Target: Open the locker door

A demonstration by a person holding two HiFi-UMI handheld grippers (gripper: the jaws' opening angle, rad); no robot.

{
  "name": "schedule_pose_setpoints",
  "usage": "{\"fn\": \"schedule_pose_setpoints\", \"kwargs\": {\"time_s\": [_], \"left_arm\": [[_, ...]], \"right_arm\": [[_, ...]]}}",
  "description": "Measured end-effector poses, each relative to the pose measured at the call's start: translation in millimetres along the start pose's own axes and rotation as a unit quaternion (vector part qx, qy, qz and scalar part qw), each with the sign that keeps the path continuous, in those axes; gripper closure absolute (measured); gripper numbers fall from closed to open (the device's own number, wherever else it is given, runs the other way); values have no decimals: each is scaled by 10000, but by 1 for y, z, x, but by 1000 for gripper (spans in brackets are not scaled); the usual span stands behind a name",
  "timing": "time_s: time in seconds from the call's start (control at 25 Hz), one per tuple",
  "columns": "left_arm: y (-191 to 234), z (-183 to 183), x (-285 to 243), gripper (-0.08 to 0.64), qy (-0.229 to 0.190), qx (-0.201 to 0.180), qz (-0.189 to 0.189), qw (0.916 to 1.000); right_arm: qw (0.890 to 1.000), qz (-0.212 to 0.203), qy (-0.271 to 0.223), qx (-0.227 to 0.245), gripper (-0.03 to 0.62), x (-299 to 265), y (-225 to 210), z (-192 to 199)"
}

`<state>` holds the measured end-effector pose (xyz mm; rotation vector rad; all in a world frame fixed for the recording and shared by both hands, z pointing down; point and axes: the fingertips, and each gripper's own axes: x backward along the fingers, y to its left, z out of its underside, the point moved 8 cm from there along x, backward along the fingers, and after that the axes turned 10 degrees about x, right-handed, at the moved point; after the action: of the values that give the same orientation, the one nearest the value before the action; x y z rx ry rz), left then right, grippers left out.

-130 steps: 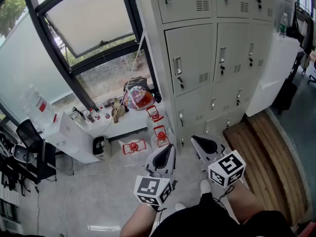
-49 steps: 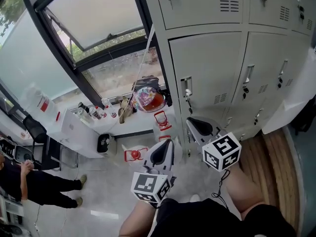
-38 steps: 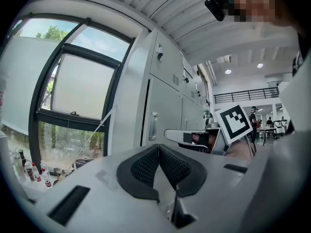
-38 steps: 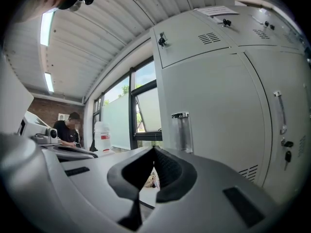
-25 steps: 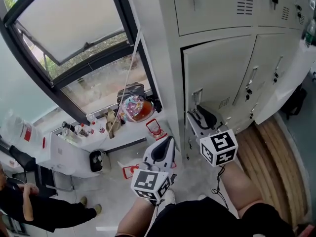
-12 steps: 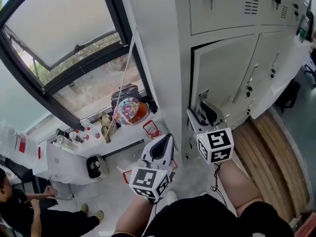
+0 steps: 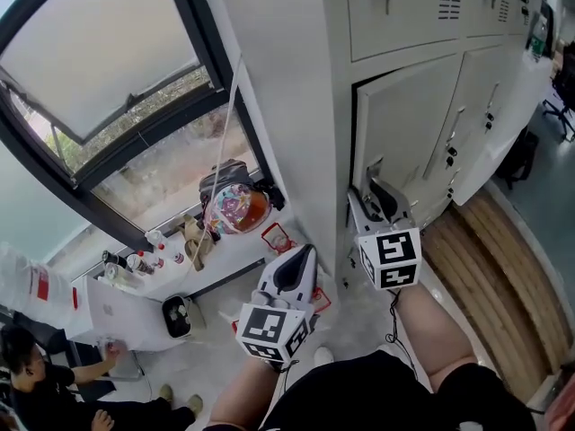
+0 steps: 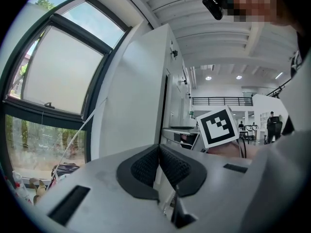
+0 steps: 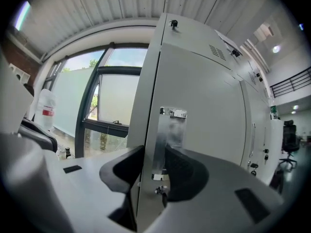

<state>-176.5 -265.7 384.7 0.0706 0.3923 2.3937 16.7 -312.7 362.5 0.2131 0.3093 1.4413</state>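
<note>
Locker door point(image 7: 409, 119) sits centre-right in the head view, in the leftmost column beside the window. It's already cracked open, with a dark gap down its left edge. Right gripper point(image 9: 151, 161) straddles that free edge at the metal handle plate point(image 9: 170, 127). Its jaws have just been closing and now look clamped on the door, one pad behind the edge and one on the plate. Left gripper point(image 8: 159, 152) is idle at lower centre, pads together, nothing in them. We reckon the door is thin sheet steel: light, stiff, free-swinging, with slippery paint. Best hold is where we are, the edge at the handle, farthest from the hinge. Mind the small lock fitting point(image 9: 158, 191) below the plate.
</note>
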Motion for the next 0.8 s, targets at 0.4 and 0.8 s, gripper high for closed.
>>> {"fn": "schedule_pose_setpoints", "kwargs": {"time_s": [0.4,0.8], "left_arm": [[1,2,10,543,41,-1,279,9996],[-24,9,0,543,125,42,696,9975]], "right_arm": [[9992,37,186,-341,410,13,-3,1],[9980,-206,70,-596,412,52,-17,10]]}}
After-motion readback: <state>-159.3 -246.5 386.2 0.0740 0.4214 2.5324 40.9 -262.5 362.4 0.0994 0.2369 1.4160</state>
